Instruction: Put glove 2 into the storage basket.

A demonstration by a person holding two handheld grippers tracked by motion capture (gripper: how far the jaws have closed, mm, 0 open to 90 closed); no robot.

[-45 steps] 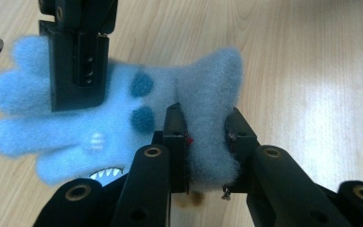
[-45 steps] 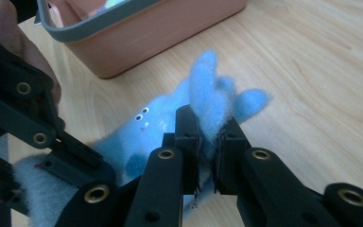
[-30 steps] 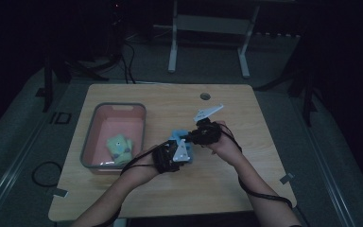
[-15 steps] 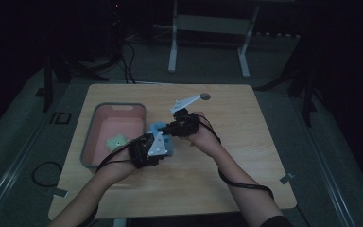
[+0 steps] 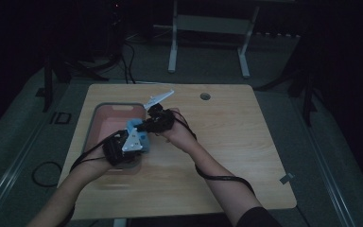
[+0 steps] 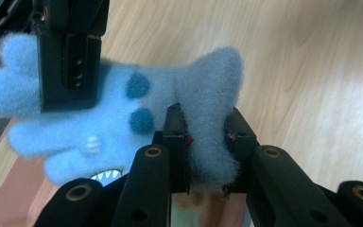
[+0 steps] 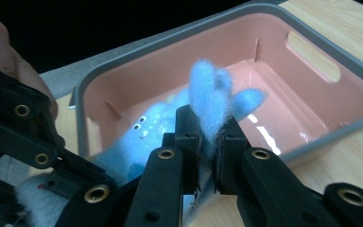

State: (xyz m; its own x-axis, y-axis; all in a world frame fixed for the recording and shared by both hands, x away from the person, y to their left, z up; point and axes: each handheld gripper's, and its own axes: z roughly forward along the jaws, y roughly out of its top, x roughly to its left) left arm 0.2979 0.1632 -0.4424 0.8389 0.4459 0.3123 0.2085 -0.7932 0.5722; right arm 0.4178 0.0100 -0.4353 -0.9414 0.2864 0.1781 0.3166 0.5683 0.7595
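A light blue plush toy point(image 5: 136, 128) with dark blue spots and a toothy mouth point(image 6: 123, 118) hangs between my two grippers, over the right edge of the pink tray point(image 5: 105, 124). My left gripper point(image 5: 128, 144) is shut on one fuzzy limb of it point(image 6: 208, 137). From the right side, my right gripper point(image 5: 152, 121) is shut on another blue flap point(image 7: 209, 101). In the left gripper view the right gripper's black jaw clamps the toy at the upper left. The tray's pink inside point(image 7: 179, 56) lies just behind the toy in the right gripper view.
The tray has a grey rim and sits on the left part of the wooden table point(image 5: 246, 142). A small round hole point(image 5: 205, 96) is in the tabletop near the far edge. Cables trail from both grippers along the forearms.
Both hands have carried the blue plush toy leftward across the table, from beside the tray to over its right edge. Both grips have stayed shut on it.
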